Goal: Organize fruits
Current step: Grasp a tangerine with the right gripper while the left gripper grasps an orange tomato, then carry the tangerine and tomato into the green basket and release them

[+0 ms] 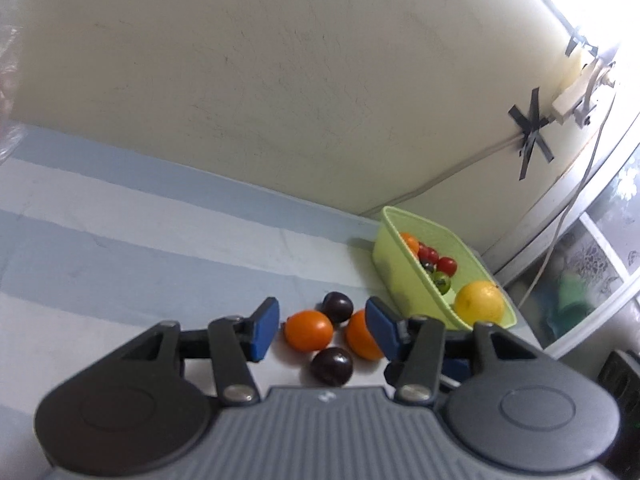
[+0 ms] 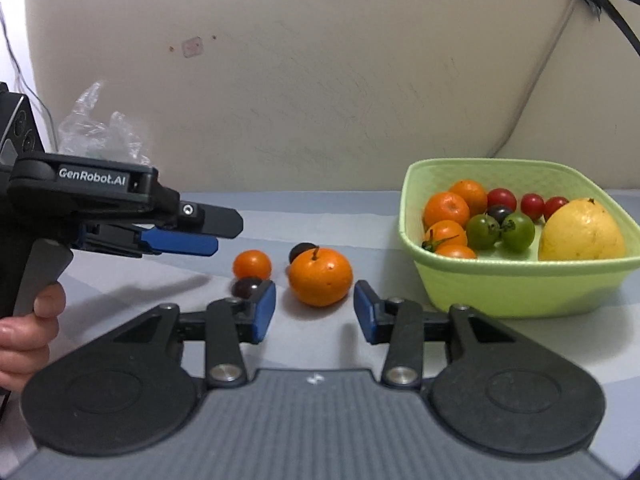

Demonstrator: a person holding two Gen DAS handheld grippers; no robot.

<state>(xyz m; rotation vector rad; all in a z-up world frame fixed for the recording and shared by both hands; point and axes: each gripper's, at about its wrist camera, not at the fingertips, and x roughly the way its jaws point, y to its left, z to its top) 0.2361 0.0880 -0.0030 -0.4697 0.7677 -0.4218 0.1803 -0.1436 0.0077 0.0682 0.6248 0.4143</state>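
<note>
Two oranges and two dark plums lie loose on the blue striped cloth. In the right wrist view the bigger orange (image 2: 320, 277) sits just ahead of my open right gripper (image 2: 315, 307), with a smaller orange (image 2: 252, 265), a plum (image 2: 246, 287) and another plum (image 2: 302, 251) beyond. In the left wrist view my left gripper (image 1: 323, 326) is open above an orange (image 1: 308, 330), a second orange (image 1: 362, 335) and plums (image 1: 332, 367) (image 1: 338, 307). The left gripper also shows from the side in the right wrist view (image 2: 188, 236). A green basket (image 2: 516, 284) (image 1: 400, 276) holds oranges, cherry tomatoes, green tomatoes and a yellow fruit (image 2: 580, 232).
A cream wall (image 2: 320, 80) with taped cables stands close behind the cloth. Crumpled clear plastic (image 2: 100, 132) lies at the back left. The basket stands at the right, near the surface's edge and a window (image 1: 600, 240).
</note>
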